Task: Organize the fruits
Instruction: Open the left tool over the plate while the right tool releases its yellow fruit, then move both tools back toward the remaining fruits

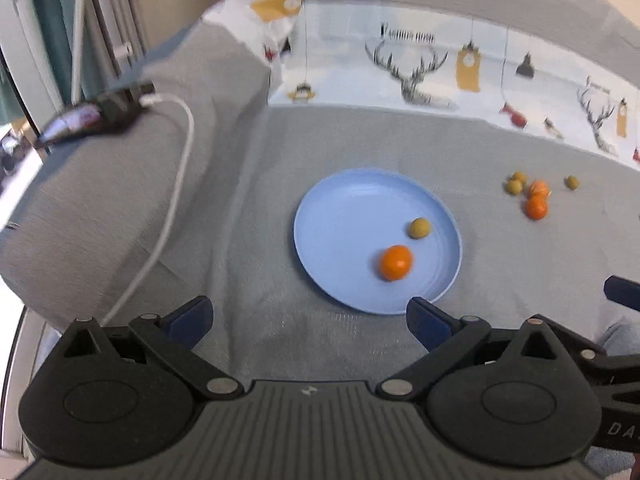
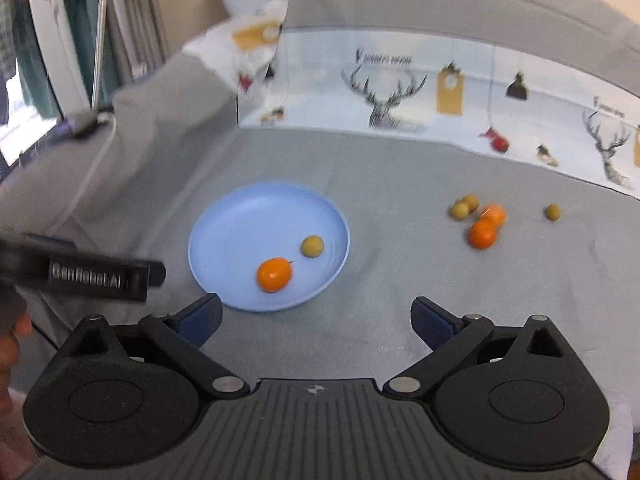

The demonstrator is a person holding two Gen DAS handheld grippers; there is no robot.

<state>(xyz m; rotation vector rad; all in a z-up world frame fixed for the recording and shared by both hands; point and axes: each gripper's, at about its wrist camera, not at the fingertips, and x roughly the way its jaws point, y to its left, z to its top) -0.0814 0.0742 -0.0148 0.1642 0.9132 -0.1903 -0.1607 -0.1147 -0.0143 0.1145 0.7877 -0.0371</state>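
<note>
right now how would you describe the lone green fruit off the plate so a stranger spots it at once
Start at the blue plate on the grey cloth, then go right past the clump of fruit. The green fruit sits by itself beyond it, touching nothing.

Two fruits (image 1: 395, 263) on plate (image 1: 340, 216) — five more (image 1: 536, 206) lie right

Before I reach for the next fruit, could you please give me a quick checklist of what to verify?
1. Left gripper open, nothing between its fingers: ok.
2. Right gripper open and free: ok.
3. Blue plate has room left: ok; it holds only one orange fruit and one green fruit.
4. Loose fruits on the grey cloth unobstructed: ok.
5. Loose fruit count: cannot tell, the cluster overlaps and is blurred.
</note>
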